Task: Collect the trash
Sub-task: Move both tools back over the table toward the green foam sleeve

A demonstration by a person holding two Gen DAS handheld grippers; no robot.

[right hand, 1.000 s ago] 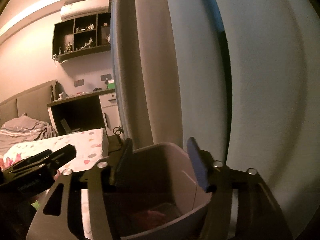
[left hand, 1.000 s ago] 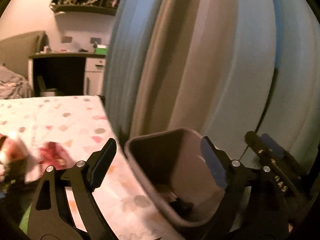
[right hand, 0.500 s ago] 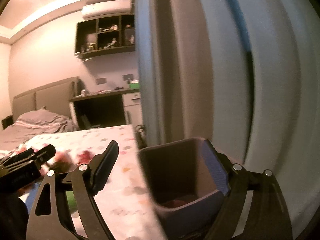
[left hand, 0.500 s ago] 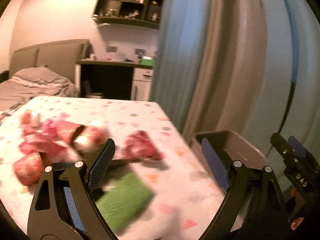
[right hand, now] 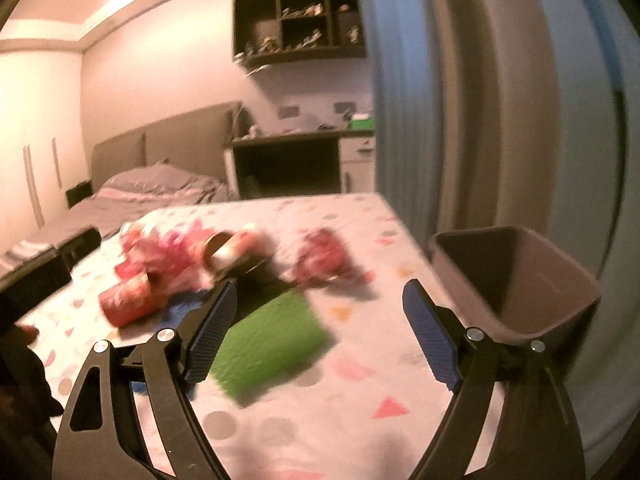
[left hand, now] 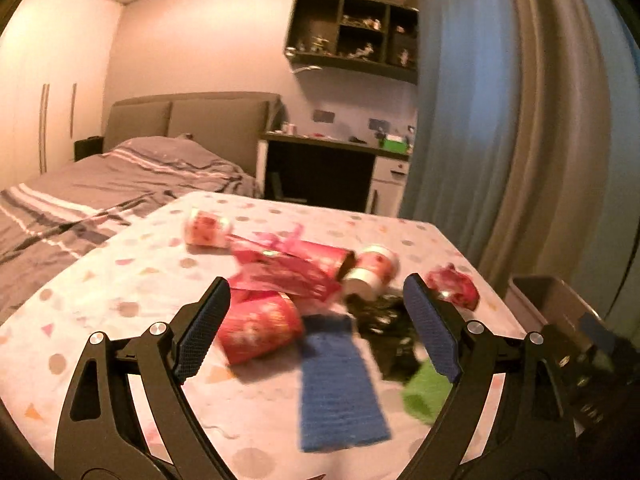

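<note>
Left wrist view
Left claw (left hand: pixel 316 328): was spread wide and empty, hovering above the near part of the litter pile; judged ready to choose a piece.
Tabletop (left hand: pixel 120 276): carried a pale cloth with coloured dots and triangles, the trash heaped at its middle.
Red paper cup (left hand: pixel 258 330): lay on its side just past the left finger, at about 10 o'clock from the claw's middle; long axis ran roughly 8 to 2 o'clock, which end was the mouth too blurred to tell.
Blue knitted cloth strip (left hand: pixel 340 384): lay flat between the fingers, long axis near 12 to 6 o'clock.
Crumpled red wrapper (left hand: pixel 454 288): sat alone at 2 o'clock, near the tabletop's right edge.
Grey plastic bin (left hand: pixel 556 304): stood off the right edge at 3 o'clock, probably so that trash drops straight in.

Right wrist view
Right claw (right hand: pixel 318 328): jaws had just been opening, nothing between them; now splayed over the tabletop.
Green knitted cloth (right hand: pixel 268 340): lay flat beside the left finger, long axis about 8 to 2 o'clock.
Bin position: at 3 o'clock, mouth up and tilted toward the camera, touching the tabletop's edge or just beside it; I could not tell which.
Litter pile position: at 10 to 11 o'clock, blurred.
</note>
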